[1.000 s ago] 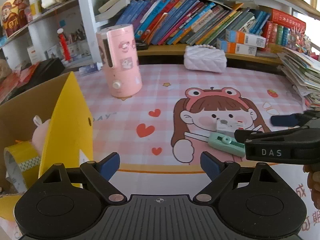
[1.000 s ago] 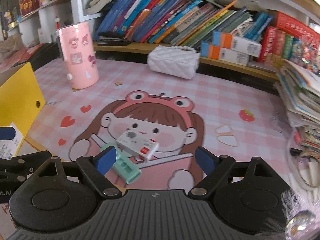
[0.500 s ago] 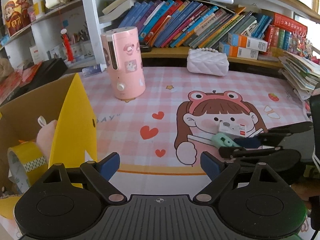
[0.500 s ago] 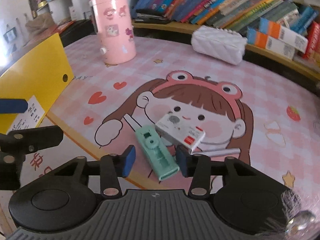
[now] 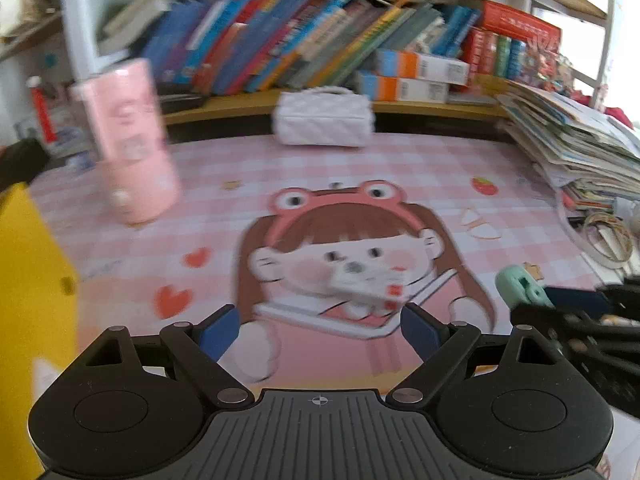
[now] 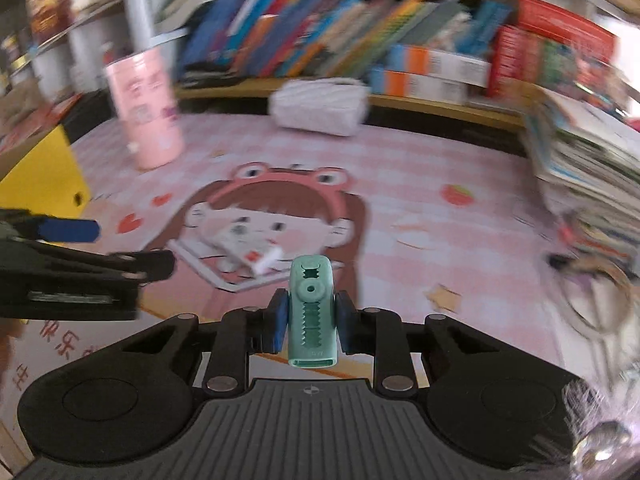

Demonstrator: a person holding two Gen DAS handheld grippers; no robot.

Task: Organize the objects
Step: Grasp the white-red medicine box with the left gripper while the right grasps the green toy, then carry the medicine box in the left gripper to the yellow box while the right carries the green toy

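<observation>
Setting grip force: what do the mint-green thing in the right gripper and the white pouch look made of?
Mint-green thing: likely hard matte plastic, with crisp moulded teeth and a round hole. White pouch: seemingly soft quilted faux leather or fabric, puffy with a stitched diamond pattern; blur leaves it open.

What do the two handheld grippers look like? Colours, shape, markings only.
The two look alike. The left gripper and right gripper each have a black body with a ribbed grey centre plate bearing a small crosshair mark, two round black discs at the sides, black linkage arms with silver pivot pins, and blue finger pads. No cables or sleeves show.
</observation>
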